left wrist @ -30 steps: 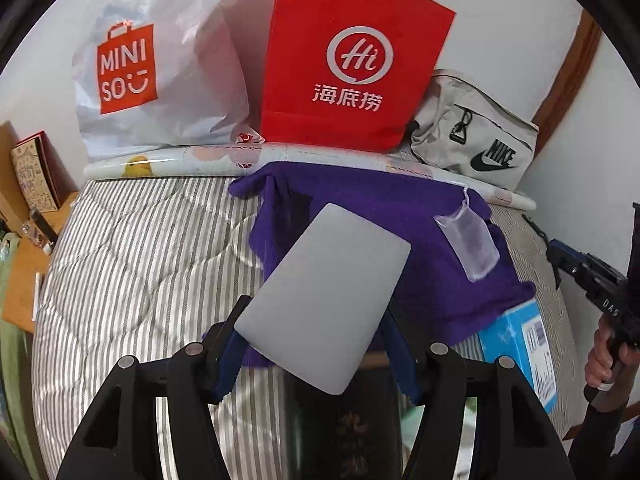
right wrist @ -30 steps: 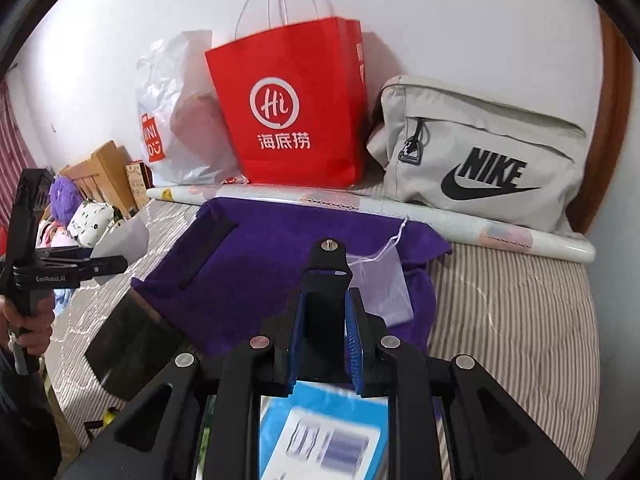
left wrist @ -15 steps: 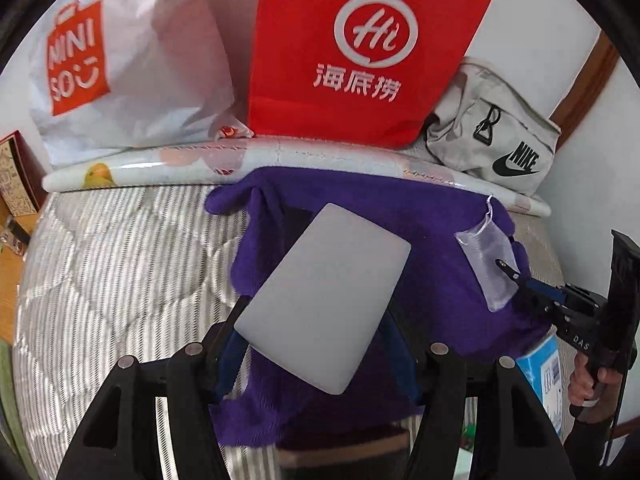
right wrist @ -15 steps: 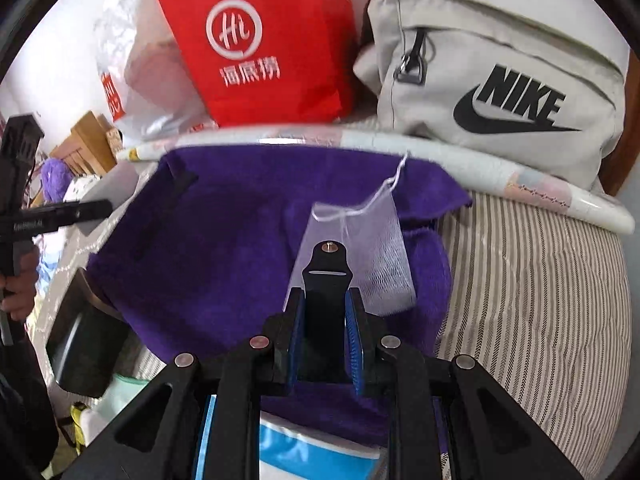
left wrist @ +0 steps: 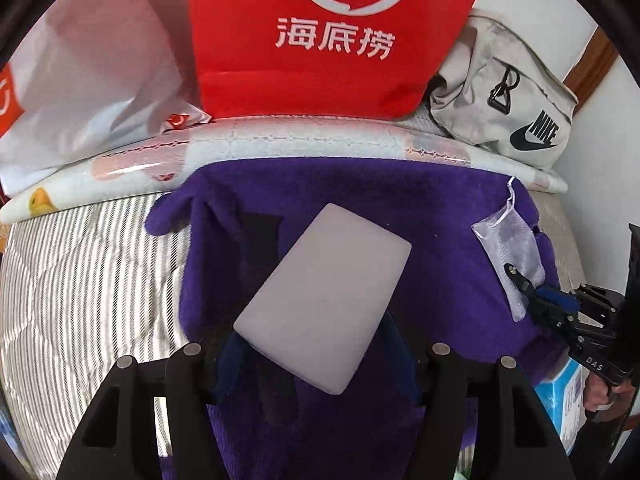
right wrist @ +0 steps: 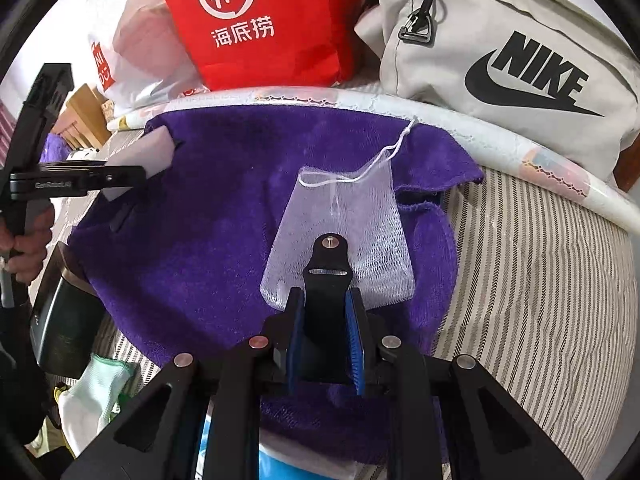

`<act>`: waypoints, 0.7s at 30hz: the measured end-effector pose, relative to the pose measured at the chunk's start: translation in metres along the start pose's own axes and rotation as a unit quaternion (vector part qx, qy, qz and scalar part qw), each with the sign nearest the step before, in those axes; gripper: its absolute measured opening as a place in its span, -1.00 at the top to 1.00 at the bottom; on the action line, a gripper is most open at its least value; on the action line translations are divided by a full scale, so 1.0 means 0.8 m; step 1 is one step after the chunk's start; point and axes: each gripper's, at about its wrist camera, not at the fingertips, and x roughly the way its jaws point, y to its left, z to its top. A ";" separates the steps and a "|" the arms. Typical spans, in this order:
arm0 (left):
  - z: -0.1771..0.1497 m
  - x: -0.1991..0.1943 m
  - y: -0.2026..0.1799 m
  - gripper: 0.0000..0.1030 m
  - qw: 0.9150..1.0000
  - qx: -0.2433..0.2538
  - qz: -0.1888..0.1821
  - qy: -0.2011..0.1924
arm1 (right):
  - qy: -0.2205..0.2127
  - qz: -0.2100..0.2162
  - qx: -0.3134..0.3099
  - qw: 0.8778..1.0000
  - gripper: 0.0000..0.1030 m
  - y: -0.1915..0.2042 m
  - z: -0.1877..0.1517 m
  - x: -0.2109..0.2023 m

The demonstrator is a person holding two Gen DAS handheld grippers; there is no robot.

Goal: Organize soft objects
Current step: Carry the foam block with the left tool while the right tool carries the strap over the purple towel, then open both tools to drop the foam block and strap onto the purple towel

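We hold a pale grey rectangular pad [left wrist: 324, 300] pinched between the fingers of our left tool [left wrist: 316, 364], over the purple towel [left wrist: 420, 248] spread near the head edge of the striped bed [right wrist: 540, 280]. Our right tool [right wrist: 324, 344] is pressed narrowly on a black clip [right wrist: 326, 280] whose tip rests on a white mesh drawstring pouch [right wrist: 360, 232]; the pouch lies on the towel's right side. A red paper bag [left wrist: 320, 40], a white plastic bag [left wrist: 88, 80] and a grey Nike bag [right wrist: 500, 40] stand along the head edge.

Striped bed [right wrist: 532, 280] (purple towel [right wrist: 208, 240] atop)
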 end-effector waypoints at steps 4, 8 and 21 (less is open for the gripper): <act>0.006 0.012 -0.003 -0.23 1.000 0.001 0.003 0.008 | -0.003 0.004 -0.001 1.000 0.56 0.000 0.000 -0.001; 0.009 0.020 -0.005 -0.23 1.000 0.004 0.005 0.017 | -0.012 0.002 -0.011 1.000 0.14 0.003 0.000 -0.006; 0.001 0.010 -0.010 -0.53 0.999 0.011 0.020 0.028 | -0.028 -0.002 -0.004 1.000 -0.08 0.007 0.004 -0.025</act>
